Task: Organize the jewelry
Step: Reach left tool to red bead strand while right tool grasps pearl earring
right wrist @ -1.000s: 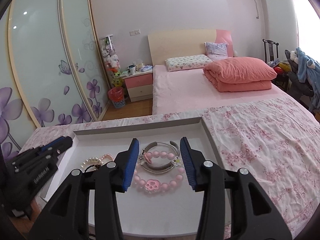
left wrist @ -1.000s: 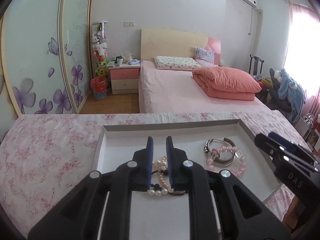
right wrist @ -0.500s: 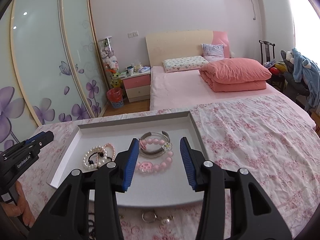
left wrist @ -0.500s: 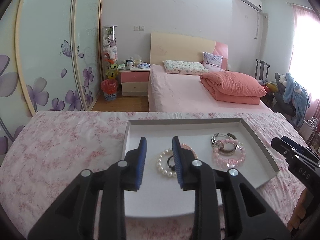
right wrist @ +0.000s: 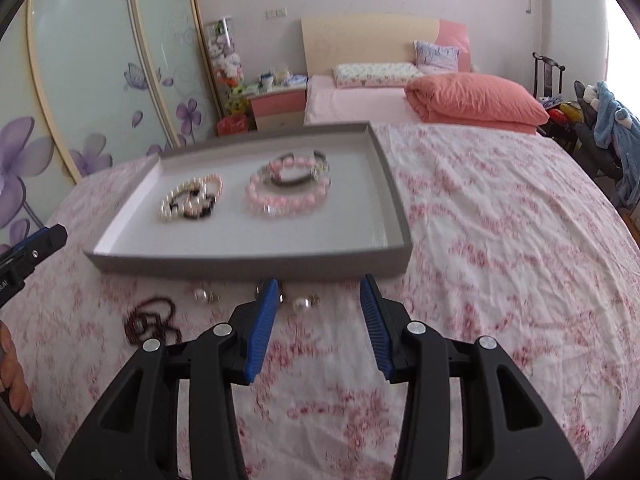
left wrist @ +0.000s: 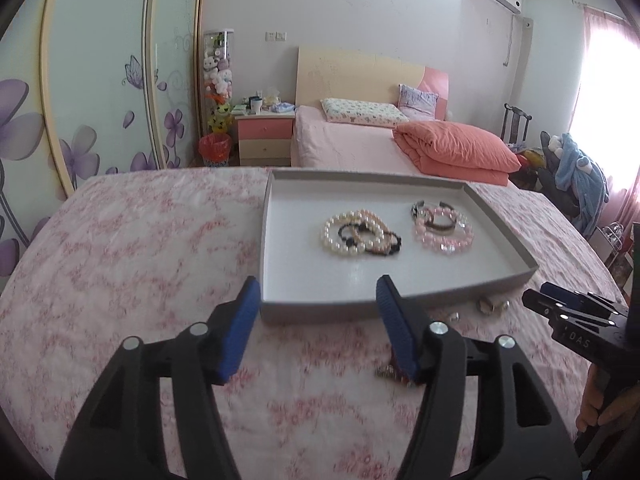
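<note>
- Two claws, left claw (left wrist: 316, 312) and right claw (right wrist: 318, 310), are held spread wide, nothing pinched.
- Pearl bracelets (right wrist: 190, 202) and pink bead bracelets (right wrist: 288, 188) are seen inside the shallow grey cardboard tray (right wrist: 248, 258).
- Pearl earrings (right wrist: 306, 303) and a dark red bead string (right wrist: 150, 320) lie on the floral bedsheet (right wrist: 500, 240), just before the tray.

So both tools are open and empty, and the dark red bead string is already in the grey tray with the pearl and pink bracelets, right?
Not quite. The dark red bead string lies on the floral bedspread in front of the grey tray, not in it, as the right wrist view shows. The rest holds: left tool and right tool are open and empty, and the pearl bracelets and pink bracelets are in the tray.
</note>
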A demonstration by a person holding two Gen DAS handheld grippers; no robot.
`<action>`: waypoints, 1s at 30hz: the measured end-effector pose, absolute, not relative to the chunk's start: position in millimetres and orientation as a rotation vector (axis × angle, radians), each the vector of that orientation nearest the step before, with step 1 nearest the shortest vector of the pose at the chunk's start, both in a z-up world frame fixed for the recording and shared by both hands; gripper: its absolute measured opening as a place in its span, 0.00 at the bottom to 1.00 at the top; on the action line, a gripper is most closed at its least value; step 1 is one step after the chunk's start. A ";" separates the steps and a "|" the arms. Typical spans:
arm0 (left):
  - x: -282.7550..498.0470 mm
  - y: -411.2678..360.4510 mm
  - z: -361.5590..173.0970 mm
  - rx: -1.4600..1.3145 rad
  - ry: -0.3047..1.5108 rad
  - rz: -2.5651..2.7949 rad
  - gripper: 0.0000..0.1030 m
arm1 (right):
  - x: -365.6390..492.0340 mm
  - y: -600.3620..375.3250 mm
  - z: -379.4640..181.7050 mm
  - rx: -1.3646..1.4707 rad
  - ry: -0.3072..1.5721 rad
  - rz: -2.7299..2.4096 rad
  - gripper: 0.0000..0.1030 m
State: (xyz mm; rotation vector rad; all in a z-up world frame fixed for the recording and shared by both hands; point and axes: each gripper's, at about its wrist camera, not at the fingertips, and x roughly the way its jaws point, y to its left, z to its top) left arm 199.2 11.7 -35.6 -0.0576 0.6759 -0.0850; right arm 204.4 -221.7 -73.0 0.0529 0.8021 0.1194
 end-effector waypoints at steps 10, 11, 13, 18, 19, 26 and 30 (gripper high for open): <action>189.6 19.3 -48.9 -0.066 0.707 -0.087 0.64 | 208.8 -210.1 -91.8 0.010 0.891 0.112 0.40; 189.5 20.0 -49.3 -0.067 0.708 -0.087 0.65 | 211.6 -208.4 -93.6 0.005 0.898 0.108 0.38; 189.1 19.9 -49.2 -0.067 0.708 -0.085 0.65 | 215.5 -206.6 -94.1 -0.007 0.894 0.098 0.36; 189.9 20.2 -51.6 -0.072 0.717 -0.086 0.65 | 225.5 -204.1 -94.4 -0.018 0.889 0.084 0.33; 190.0 20.3 -52.2 -0.072 0.719 -0.087 0.65 | 226.8 -203.9 -94.5 -0.019 0.887 0.082 0.32; 191.0 12.0 -57.0 -0.064 0.740 -0.108 0.65 | 224.9 -203.8 -93.6 -0.025 0.879 0.077 0.16; 189.8 1.4 -59.8 -0.042 0.758 -0.150 0.65 | 218.7 -215.3 -93.9 0.004 0.880 0.053 0.16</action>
